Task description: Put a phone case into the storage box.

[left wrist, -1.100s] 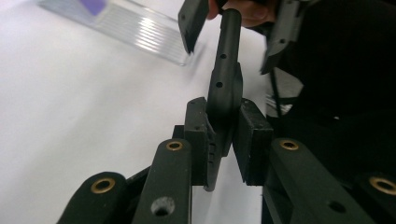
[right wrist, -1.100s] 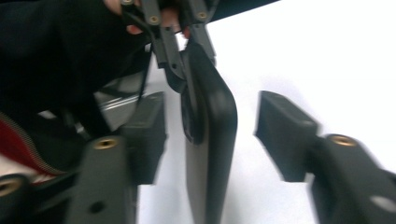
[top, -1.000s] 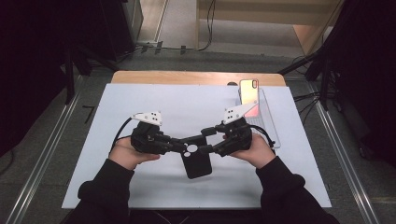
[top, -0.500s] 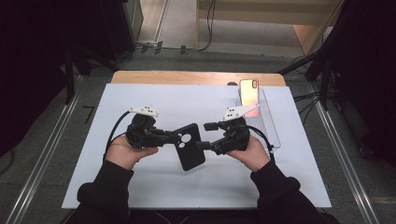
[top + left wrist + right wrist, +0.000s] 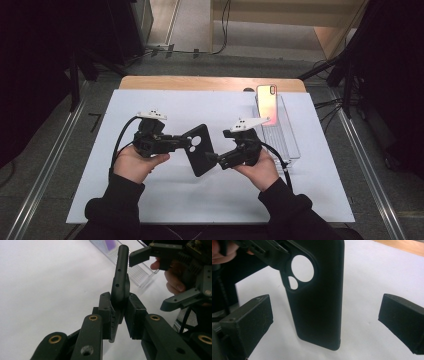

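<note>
A black phone case (image 5: 201,152) with round camera cut-outs is held up off the white mat (image 5: 165,195), tilted on edge. My left gripper (image 5: 186,142) is shut on its camera end; in the left gripper view its two pads clamp the case (image 5: 121,277) edge-on at the left gripper (image 5: 120,312). My right gripper (image 5: 213,158) is at the case's lower right side, open. In the right gripper view the case (image 5: 319,290) stands between the widely parted pads of the right gripper (image 5: 325,315), touching neither.
A phone (image 5: 266,101) with a shiny pinkish back leans at the far end of a clear plastic tray (image 5: 284,137) right of my right hand. The mat lies on a wooden table (image 5: 200,82). Metal rails run along both sides of the floor.
The case was low between both grippers; now the left gripper has raised and turned it to the left. The right gripper has come off it and stands open.
</note>
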Available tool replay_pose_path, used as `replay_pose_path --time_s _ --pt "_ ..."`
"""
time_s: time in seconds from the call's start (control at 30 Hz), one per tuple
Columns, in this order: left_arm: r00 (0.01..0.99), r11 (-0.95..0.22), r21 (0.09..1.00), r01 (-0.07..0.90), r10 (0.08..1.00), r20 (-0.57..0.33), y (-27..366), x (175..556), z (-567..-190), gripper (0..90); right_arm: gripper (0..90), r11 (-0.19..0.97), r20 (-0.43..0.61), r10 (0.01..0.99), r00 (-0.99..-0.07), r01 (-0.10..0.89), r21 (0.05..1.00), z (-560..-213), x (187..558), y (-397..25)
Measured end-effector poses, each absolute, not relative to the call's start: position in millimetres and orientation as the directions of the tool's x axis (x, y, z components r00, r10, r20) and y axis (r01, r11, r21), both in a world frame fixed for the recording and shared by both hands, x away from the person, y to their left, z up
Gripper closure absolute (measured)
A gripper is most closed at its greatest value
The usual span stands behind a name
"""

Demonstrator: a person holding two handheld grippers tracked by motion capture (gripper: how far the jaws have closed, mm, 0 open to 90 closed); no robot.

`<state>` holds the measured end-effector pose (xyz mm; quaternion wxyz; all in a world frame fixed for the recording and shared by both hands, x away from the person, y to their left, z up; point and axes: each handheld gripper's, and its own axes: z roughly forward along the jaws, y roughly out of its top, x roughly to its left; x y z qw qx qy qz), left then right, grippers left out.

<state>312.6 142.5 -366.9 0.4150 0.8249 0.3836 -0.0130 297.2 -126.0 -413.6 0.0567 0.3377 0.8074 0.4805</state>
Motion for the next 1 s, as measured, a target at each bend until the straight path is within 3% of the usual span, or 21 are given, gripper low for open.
replay_pose_path --time_s 0.37,0.9,0.93,1.0 --pt "0.678 -0.338 0.662 0.669 0.643 -0.357 135 308 -365 76.9 0.0 0.290 0.203 0.674 -0.711 0.507 0.812 -420 287 -101" --pt "0.685 -0.346 0.655 0.671 0.628 -0.370 118 301 -367 76.8 0.0 0.278 0.193 0.705 -0.683 0.517 0.810 -428 287 -84" --pt "0.685 -0.345 0.656 0.671 0.627 -0.371 117 300 -367 76.8 0.4 0.280 0.190 0.707 -0.681 0.516 0.809 -428 288 -84" --pt "0.687 -0.348 0.658 0.668 0.628 -0.366 116 300 -368 76.7 9.3 0.278 0.178 0.722 -0.669 0.516 0.811 -429 287 -84"
